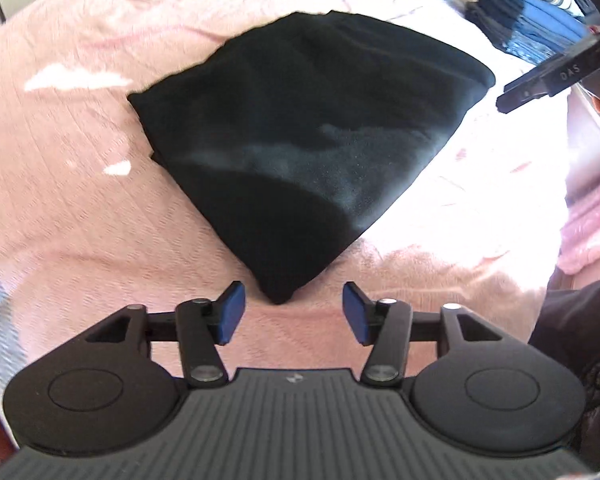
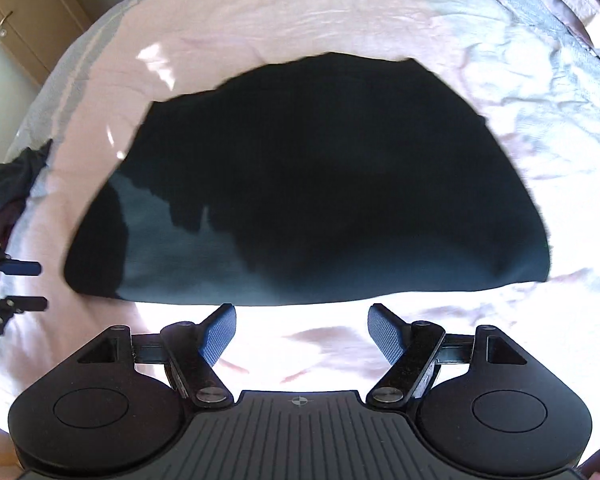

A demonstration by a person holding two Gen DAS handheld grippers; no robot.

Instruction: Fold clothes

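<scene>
Pink bedspread point(image 1: 80, 208) bears folded black garment point(image 1: 300, 140); both claws point(image 1: 294, 312) point(image 2: 302, 334) gape empty.

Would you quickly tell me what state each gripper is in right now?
Left gripper: open, empty, just short of the folded black garment.
Right gripper: open, empty, over the pink bedspread.
</scene>
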